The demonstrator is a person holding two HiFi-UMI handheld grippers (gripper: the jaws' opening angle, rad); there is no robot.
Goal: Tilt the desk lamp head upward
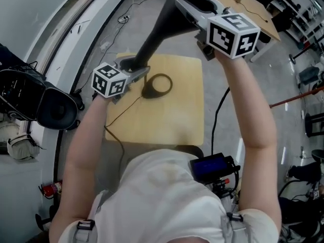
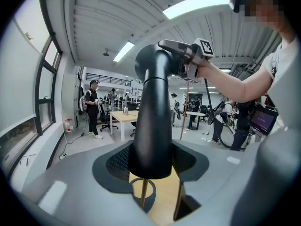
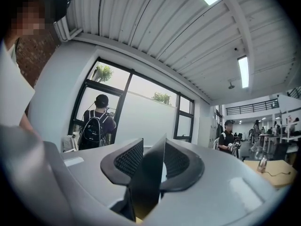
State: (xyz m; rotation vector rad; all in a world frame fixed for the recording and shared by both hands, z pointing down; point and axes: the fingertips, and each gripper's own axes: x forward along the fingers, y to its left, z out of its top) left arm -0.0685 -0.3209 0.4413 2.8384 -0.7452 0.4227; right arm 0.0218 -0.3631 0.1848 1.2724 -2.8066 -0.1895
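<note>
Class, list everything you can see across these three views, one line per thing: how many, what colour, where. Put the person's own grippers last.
desk lamp: one, black, ring base on the table, arm rising away from the person
table: one, light wood, under the lamp
cable: one, dark, from the lamp base across the table top to its near edge
second table: one, light wood, far right
fire extinguisher: one, red, floor at lower left
screen device: one, black with blue screen, at the person's waist
bystander with backpack: one, dark clothes, by the window
left gripper: one, grey, shut on the lamp's arm, low down
right gripper: one, grey, shut on the lamp's head
</note>
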